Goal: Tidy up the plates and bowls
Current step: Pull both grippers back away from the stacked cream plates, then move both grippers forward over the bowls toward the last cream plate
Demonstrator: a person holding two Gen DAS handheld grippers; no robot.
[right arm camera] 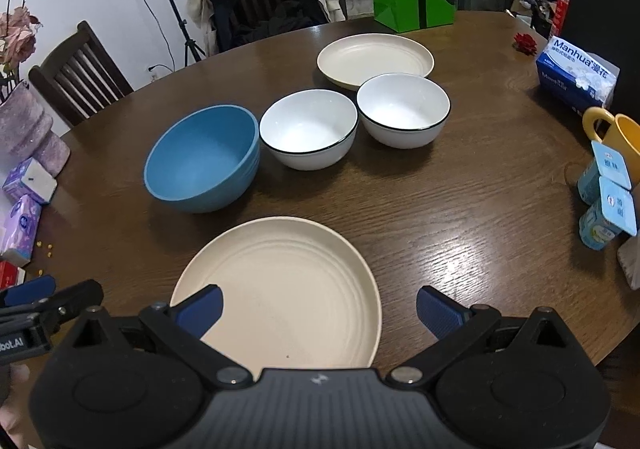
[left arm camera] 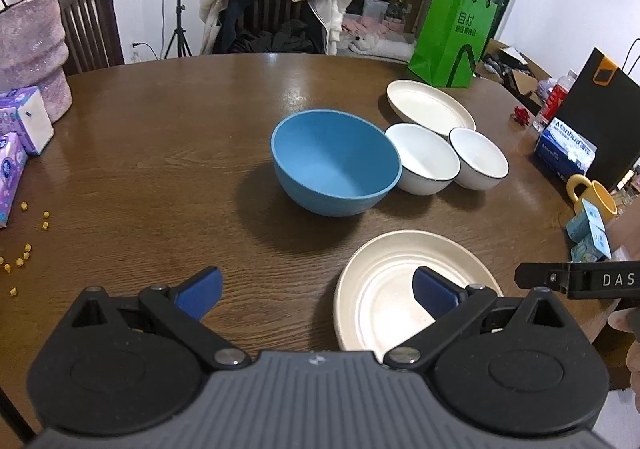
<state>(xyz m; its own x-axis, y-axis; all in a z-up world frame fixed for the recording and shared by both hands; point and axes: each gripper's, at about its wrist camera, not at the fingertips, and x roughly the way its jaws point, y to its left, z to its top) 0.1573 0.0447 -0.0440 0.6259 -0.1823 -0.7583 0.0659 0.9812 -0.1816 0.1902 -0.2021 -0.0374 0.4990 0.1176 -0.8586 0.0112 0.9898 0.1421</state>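
L gripper (left arm camera: 318,293) & R gripper (right arm camera: 318,309) both wide apart, holding nothing. Near plate (right arm camera: 280,289) at 6 o'clock, blue bowl (right arm camera: 202,159) at 10.

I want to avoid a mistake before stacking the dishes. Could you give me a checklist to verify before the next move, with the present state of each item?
1. Left hand-held gripper open and holding nothing: ok.
2. Right hand-held gripper open and holding nothing: ok.
3. Near cream plate bare, flat on the table: ok.
4. Far cream plate bare, ready to stack: ok.
5. Blue bowl and two white bowls upright, with nothing inside: ok.
6. Blue bowl clear of the nearer white bowl: cannot tell, rims very close.
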